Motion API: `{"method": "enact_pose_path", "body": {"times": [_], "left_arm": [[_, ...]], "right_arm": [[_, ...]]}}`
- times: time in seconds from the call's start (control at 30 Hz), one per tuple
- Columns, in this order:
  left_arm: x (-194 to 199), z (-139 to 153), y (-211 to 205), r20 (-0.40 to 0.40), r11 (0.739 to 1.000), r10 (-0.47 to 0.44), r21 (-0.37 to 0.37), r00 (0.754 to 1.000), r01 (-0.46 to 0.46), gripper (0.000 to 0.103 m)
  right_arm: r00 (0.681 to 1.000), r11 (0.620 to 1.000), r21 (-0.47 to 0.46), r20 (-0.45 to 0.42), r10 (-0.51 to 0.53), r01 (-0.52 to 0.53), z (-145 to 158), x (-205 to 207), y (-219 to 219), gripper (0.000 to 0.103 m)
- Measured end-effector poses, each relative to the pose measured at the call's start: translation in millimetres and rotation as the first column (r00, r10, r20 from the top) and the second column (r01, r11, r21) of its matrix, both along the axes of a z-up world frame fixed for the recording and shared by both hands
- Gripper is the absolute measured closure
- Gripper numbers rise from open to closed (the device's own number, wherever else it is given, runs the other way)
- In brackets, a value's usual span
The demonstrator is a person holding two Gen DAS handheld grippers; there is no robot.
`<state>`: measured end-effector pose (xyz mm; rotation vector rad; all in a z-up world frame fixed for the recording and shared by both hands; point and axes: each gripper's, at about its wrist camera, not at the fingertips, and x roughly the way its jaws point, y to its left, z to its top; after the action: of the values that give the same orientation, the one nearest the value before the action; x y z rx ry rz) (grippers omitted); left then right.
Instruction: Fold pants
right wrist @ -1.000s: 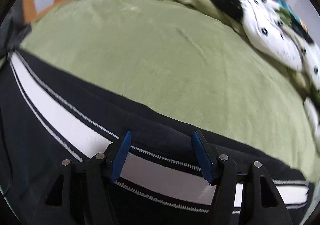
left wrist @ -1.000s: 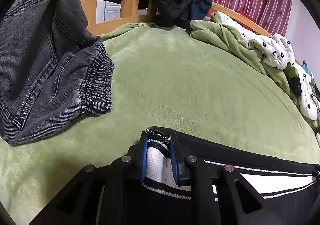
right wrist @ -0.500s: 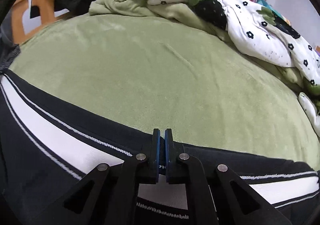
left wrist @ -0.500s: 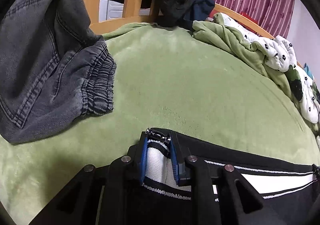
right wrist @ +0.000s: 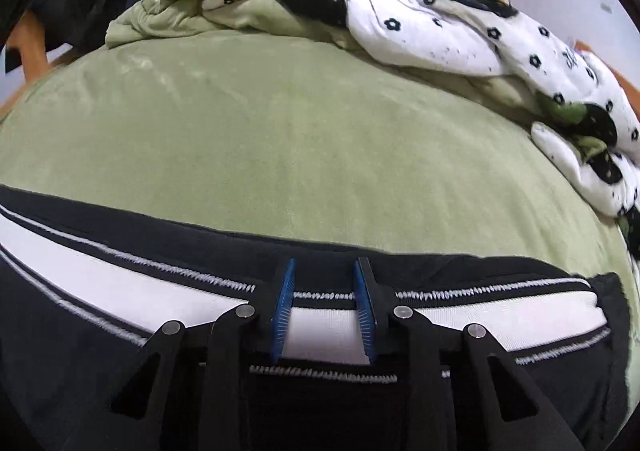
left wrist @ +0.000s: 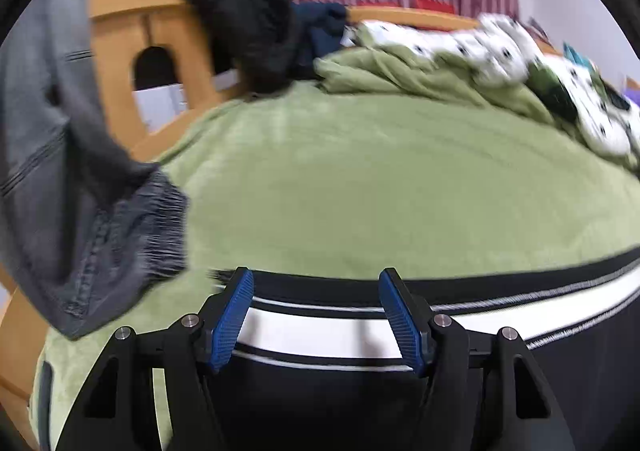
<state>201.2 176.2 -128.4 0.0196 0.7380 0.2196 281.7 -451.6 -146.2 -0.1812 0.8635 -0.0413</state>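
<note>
Pants (right wrist: 120, 291) lie flat along the near edge of the bed (right wrist: 320, 131), stripe up. Left gripper (left wrist: 316, 311): fingers wide, holding nothing. Right gripper (right wrist: 324, 307): fingers narrowly parted, gripping nothing. Laid out; further folds appear outstanding.

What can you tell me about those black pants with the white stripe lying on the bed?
The black pants look like soft knit track pants. A broad white stripe, edged with thin white lines of stitching, runs along their length. They lie flat across the near edge of the green blanket. The left gripper and right gripper sit over the stripe, jaws open, not pinching the cloth.
</note>
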Motion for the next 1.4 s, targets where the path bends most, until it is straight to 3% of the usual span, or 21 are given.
{"method": "enact_pose_path", "body": {"times": [0.07, 0.17, 0.27, 0.37, 0.5, 0.63, 0.7, 0.77, 0.83, 0.93, 1.03, 1.17, 1.23, 1.3, 1.4], "left_arm": [[10.2, -15.9, -9.2, -0.056, 0.999, -0.016, -0.03, 0.998, 0.015, 0.04], [24.1, -37.9, -7.8, -0.123, 1.0, 0.027, -0.013, 0.992, -0.028, 0.038], [18.0, -30.6, 8.3, -0.131, 0.993, 0.067, -0.09, 0.989, -0.079, 0.039], [-15.6, -10.6, 18.5, -0.113, 0.988, 0.039, -0.147, 0.993, -0.055, 0.04], [-73.0, 2.5, 17.6, -0.122, 0.981, -0.045, -0.192, 0.992, 0.021, 0.04], [-136.1, 2.3, 8.9, -0.11, 0.948, -0.143, -0.3, 0.984, 0.104, 0.041], [-163.6, -2.6, 2.0, -0.112, 0.945, -0.172, -0.298, 0.979, 0.132, 0.041], [-186.7, -11.9, 1.2, -0.108, 0.93, -0.193, -0.338, 0.975, 0.146, 0.041], [-208.2, -29.1, 10.4, -0.111, 0.887, -0.199, -0.442, 0.974, 0.131, 0.041], [-219.2, -46.1, 34.9, -0.055, 0.812, -0.14, -0.578, 0.989, 0.083, 0.042], [-210.0, -51.3, 58.3, -0.026, 0.764, -0.055, -0.645, 0.998, 0.025, 0.045], [-183.3, -54.5, 77.5, -0.042, 0.773, 0.084, -0.628, 0.996, -0.091, 0.047], [-172.4, -56.3, 87.7, -0.033, 0.76, 0.149, -0.635, 0.988, -0.136, 0.047], [-159.4, -55.3, 95.3, -0.031, 0.767, 0.189, -0.62, 0.981, -0.167, 0.048], [-144.1, -53.2, 102.6, -0.059, 0.766, 0.227, -0.606, 0.972, -0.216, 0.051]], "right_arm": [[1.0, 1.0, 0.001, 0.011, -0.002, 0.002, 0.8, 3.6, -2.0, 0.075], [1.0, 1.0, -0.001, 0.013, -0.004, 0.004, 1.6, 5.7, -1.8, 0.075], [1.0, 1.0, -0.004, 0.011, -0.025, 0.025, 3.1, 2.6, -2.2, 0.074], [0.994, 0.993, 0.055, 0.025, -0.104, 0.103, 18.1, -20.5, 1.4, 0.07], [0.991, 0.979, 0.169, 0.039, -0.125, 0.117, 43.0, -62.6, 16.2, 0.063], [0.994, 0.988, 0.131, 0.054, -0.09, 0.083, 68.2, -101.9, 52.9, 0.062], [0.992, 0.995, 0.067, 0.1, -0.078, 0.071, 81.1, -123.3, 72.5, 0.062], [0.99, 0.996, 0.074, 0.126, -0.057, 0.048, 93.4, -144.3, 87.0, 0.062], [0.992, 0.994, 0.107, 0.12, -0.037, 0.025, 104.3, -160.3, 96.4, 0.062], [0.995, 0.993, 0.114, 0.102, -0.019, 0.008, 118.7, -181.0, 113.8, 0.062], [0.995, 0.996, 0.086, 0.103, -0.01, 0.001, 129.6, -194.7, 132.5, 0.062], [0.997, 0.994, 0.102, 0.066, -0.048, 0.041, 138.1, -201.2, 145.1, 0.062], [0.995, 0.993, 0.078, 0.028, -0.095, 0.093, 136.4, -201.0, 149.0, 0.062], [0.988, 0.988, 0.037, -0.023, -0.15, 0.151, 129.7, -199.9, 152.7, 0.062], [0.984, 0.982, 0.065, -0.029, -0.174, 0.176, 126.2, -207.2, 153.2, 0.062]]}}
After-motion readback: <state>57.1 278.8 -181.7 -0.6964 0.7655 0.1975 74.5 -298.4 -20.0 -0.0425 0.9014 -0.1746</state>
